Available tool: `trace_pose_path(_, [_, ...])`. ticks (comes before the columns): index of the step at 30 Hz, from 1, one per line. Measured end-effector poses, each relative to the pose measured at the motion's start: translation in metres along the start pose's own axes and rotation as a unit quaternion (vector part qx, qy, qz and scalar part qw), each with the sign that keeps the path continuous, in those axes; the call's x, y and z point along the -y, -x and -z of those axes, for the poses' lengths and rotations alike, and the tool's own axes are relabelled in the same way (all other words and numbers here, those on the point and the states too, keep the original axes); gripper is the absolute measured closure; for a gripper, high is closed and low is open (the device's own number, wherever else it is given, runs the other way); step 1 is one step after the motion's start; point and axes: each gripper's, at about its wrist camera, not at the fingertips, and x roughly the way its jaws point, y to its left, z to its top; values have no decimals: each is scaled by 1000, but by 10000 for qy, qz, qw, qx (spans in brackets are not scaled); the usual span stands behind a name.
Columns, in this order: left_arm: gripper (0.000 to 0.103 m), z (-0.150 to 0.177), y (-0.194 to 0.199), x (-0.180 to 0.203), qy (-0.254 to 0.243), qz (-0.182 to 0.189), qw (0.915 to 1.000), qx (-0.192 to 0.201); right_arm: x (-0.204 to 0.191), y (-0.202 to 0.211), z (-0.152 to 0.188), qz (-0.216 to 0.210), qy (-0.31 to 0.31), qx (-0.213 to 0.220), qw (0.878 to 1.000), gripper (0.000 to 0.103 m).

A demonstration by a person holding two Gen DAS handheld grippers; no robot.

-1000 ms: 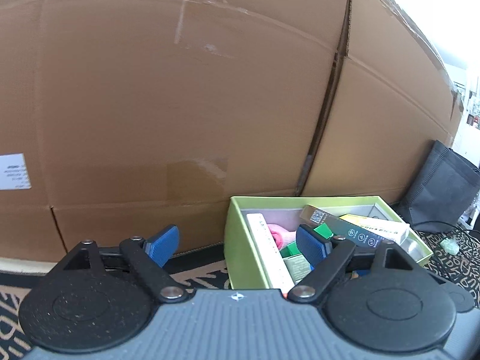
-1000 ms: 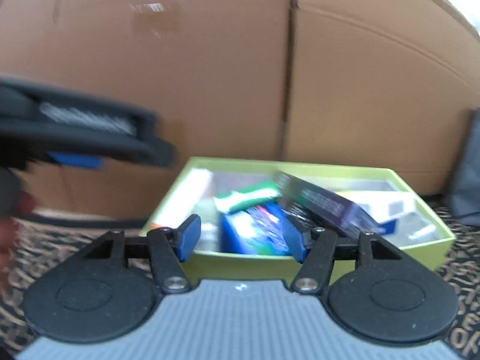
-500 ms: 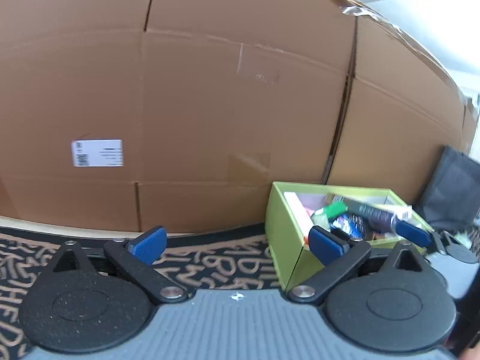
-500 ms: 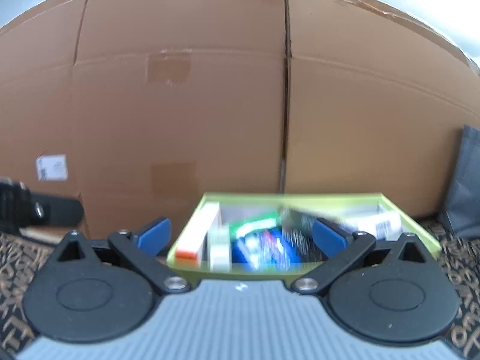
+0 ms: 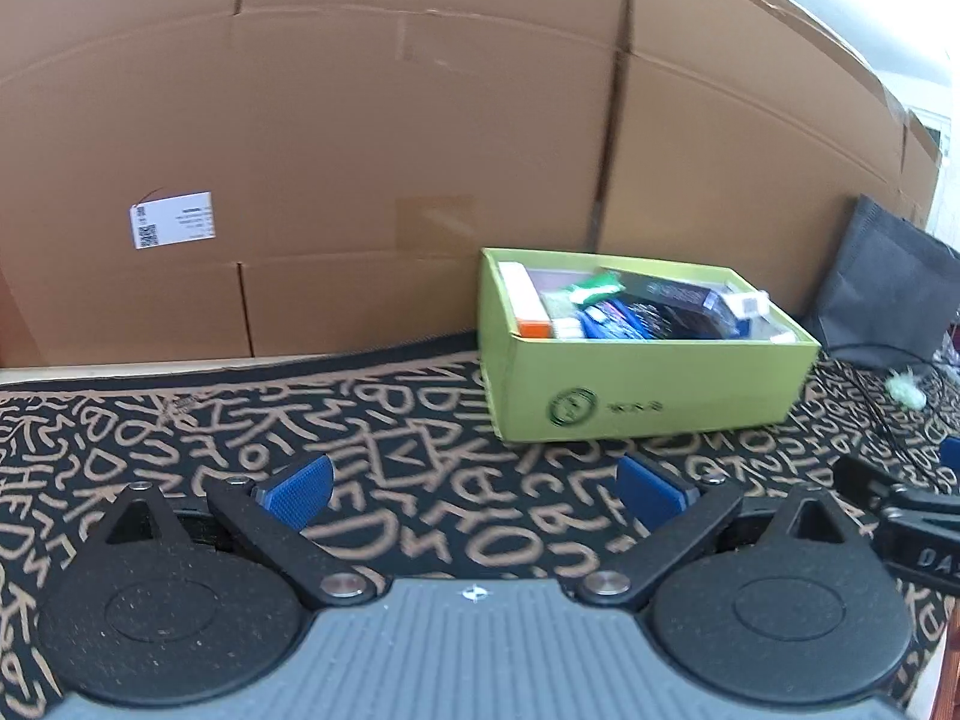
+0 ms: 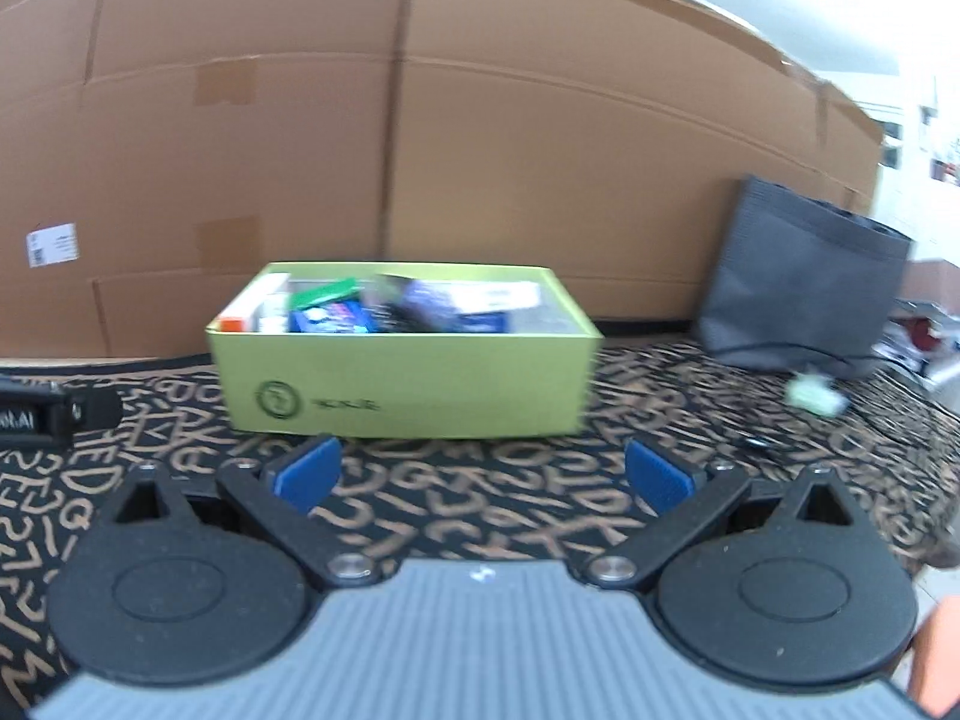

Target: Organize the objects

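Cardboard wall (image 5: 420, 120) behind patterned rug (image 5: 390, 420). Green box (image 6: 408, 372) packed, likely sorted. Left claw (image 5: 474, 489), right claw (image 6: 483, 474): wide open, empty.

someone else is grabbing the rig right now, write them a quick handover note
Left gripper: jaws wide open, nothing between them, over the patterned cloth, short of the box.
Right gripper: jaws wide open, nothing held, facing the box's long side.
Green box: on the cloth in front of the cardboard wall, filled with small packages, among them a white and orange carton along its left wall.
Dark bag: right of the box.
Done: packages are in the box.
Left: a small pale green item lies loose on the cloth by the bag; possibly put it in the box too.
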Motion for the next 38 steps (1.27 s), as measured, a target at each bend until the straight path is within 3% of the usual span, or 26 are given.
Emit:
trace_pose_path(12, [0, 13, 18, 34, -111, 44, 9999, -69, 19, 21, 25, 35, 98, -229, 9997, 0])
trace_pose_path(24, [0, 18, 9, 33, -49, -72, 9994, -341, 15, 12, 29, 127, 0, -304, 9995, 0])
trace_pose_path(38, [0, 20, 15, 36, -70, 51, 9996, -263, 12, 13, 33, 119, -66, -324, 9994, 0])
